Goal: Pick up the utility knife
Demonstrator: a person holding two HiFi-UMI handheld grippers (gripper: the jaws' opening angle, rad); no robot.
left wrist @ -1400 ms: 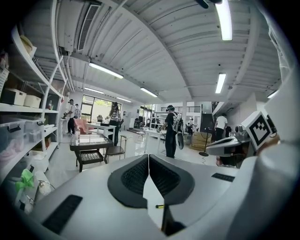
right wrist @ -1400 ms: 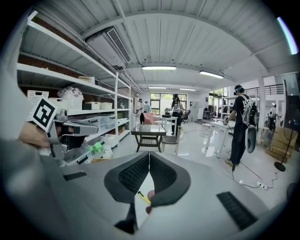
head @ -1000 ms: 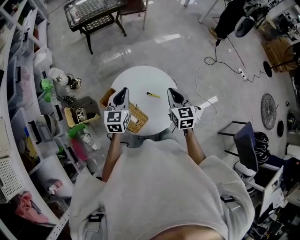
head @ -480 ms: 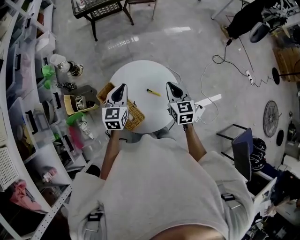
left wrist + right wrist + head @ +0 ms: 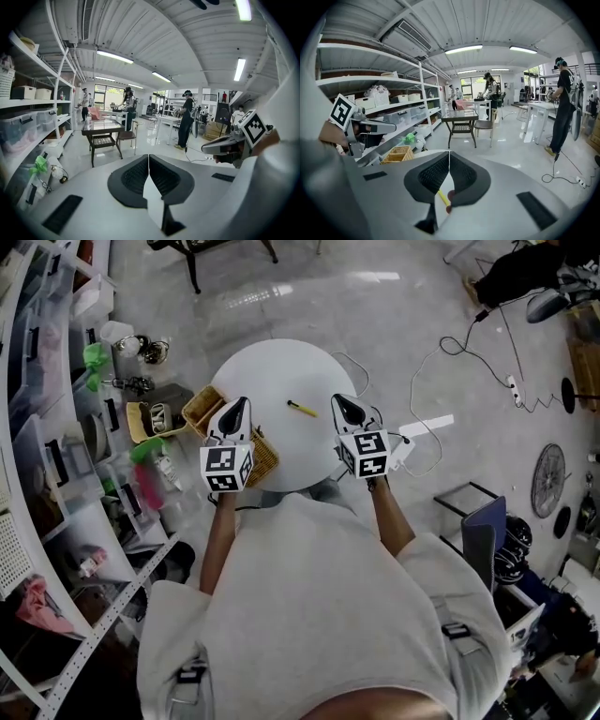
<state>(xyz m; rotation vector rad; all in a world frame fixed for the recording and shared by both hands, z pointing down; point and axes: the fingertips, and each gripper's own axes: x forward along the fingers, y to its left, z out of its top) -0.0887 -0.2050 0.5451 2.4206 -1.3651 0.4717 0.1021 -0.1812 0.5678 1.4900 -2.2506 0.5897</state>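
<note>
One utility knife [image 5: 302, 409], one basket [image 5: 267, 455]; left gripper [image 5: 243, 402], right gripper [image 5: 337, 400] both closed

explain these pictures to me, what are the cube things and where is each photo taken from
A person, seen from a camera on their head, holds a two-jaw gripper in each hand: left gripper, right gripper. The marked cubes belong to the grippers. The other two pictures come from cameras riding on each gripper, looking along its jaws. Both pairs of jaws are shut and hold nothing. Below is a round white table with a yellow utility knife lying on it, untouched, and a wicker basket by its left edge.
</note>
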